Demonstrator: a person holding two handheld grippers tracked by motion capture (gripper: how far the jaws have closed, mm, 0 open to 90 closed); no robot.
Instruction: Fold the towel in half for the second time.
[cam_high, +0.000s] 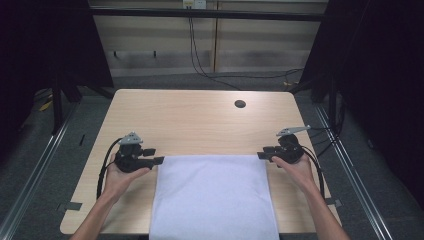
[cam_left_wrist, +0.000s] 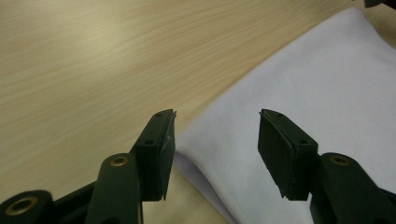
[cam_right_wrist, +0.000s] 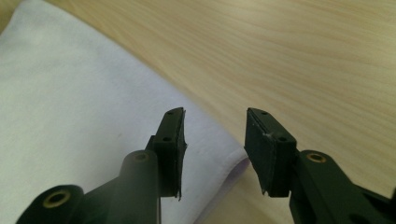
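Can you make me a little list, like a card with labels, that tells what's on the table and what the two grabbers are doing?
table: light wooden table with a small dark round hole near its far edge
cloth: white cloth, lying flat, near part hanging over the table's near edge
left gripper: open, at the cloth's far left corner, nothing between its jaws
right gripper: open, at the cloth's far right corner, nothing between its jaws
hands: one on each gripper
holding anything: no
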